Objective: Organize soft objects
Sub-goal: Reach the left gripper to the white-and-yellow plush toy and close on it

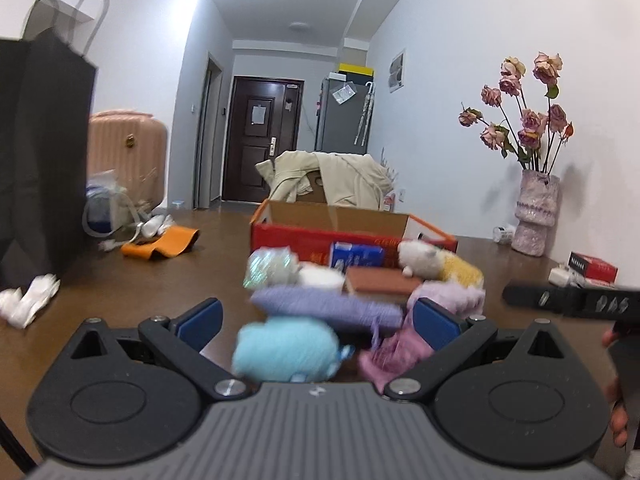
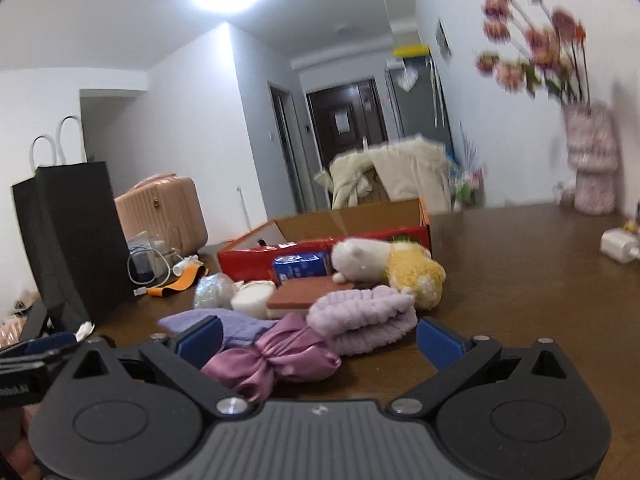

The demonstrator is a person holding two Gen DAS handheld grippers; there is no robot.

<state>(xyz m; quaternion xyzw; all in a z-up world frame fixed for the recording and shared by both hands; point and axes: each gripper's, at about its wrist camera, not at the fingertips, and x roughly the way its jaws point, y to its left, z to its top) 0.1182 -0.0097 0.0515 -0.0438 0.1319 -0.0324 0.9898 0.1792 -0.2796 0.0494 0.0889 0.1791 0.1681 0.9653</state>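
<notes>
Soft objects lie in a pile on the brown table in front of an open red cardboard box [image 1: 352, 236] [image 2: 320, 246]. In the left wrist view a light blue plush [image 1: 286, 350] sits between the open fingers of my left gripper [image 1: 318, 322], with a lilac cloth [image 1: 324, 308] behind it. In the right wrist view a pink satin bow [image 2: 276, 356] and a lilac fluffy headband [image 2: 362, 318] lie between the open fingers of my right gripper [image 2: 320, 338]. A white and yellow plush [image 2: 394, 268] [image 1: 436, 262] lies by the box. Neither gripper holds anything.
A black paper bag [image 1: 40, 160] [image 2: 72, 240] stands at the left. A vase of dried roses [image 1: 536, 212] stands at the right by the wall. A brown sponge block [image 2: 308, 298], a white round pad [image 2: 252, 300], a blue tissue pack [image 2: 300, 266] and a shiny wrapped ball [image 1: 268, 268] lie in the pile.
</notes>
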